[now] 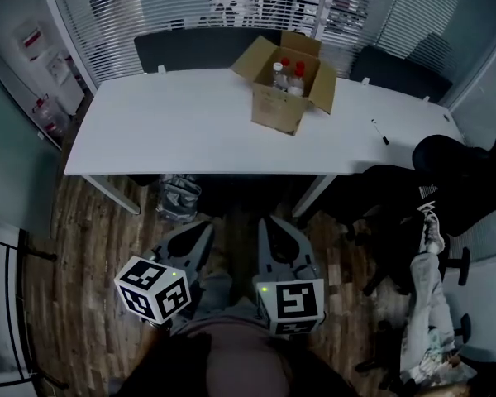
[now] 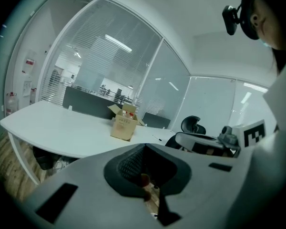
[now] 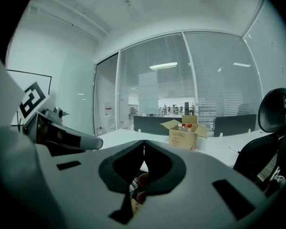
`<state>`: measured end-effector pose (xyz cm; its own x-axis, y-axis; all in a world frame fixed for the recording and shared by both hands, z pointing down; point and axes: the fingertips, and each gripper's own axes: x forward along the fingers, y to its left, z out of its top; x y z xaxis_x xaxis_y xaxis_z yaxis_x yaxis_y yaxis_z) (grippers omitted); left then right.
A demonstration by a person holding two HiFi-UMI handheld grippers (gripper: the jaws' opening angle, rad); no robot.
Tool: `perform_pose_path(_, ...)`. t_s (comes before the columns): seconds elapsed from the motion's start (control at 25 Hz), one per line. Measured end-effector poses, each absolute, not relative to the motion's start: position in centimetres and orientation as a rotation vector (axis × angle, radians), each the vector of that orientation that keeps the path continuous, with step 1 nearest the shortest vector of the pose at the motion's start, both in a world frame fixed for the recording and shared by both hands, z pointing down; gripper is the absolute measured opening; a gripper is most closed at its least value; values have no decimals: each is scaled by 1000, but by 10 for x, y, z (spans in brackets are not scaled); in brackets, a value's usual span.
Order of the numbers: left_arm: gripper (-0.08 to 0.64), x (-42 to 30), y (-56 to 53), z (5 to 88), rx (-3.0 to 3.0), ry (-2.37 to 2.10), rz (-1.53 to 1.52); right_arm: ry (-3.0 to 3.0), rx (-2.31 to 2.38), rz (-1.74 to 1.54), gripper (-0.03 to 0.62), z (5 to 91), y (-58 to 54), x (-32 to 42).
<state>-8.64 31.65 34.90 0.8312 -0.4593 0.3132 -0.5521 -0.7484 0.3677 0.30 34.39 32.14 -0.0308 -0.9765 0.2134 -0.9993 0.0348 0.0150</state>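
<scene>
Near side, low over the wood floor (image 1: pixel 91 246): my left gripper (image 2: pixel 144 146) has jaws closed, empty; right gripper (image 3: pixel 144 142) likewise. Cardboard box (image 1: pixel 283 106) of bottles (image 1: pixel 288 74) stands far off on the white table (image 1: pixel 165 131). Step: idle; any grasp calls for parting jaws first.

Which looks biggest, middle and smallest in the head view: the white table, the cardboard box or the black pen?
Largest: long white table.
Middle: open brown cardboard box standing on it.
Smallest: thin black pen.
All sit similarly far from the camera, so the order holds.
</scene>
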Motion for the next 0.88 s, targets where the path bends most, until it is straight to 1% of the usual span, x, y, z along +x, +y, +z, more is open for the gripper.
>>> perform_pose_path(0.44, 8, -65, 234, 347, 2574, -690, 296, -2113, 2110, 256, 23, 323, 271, 24)
perform_pose_path(0.88, 8, -76, 151, 342, 2581, -646, 281, -2043, 2166, 248, 23, 313, 190, 15)
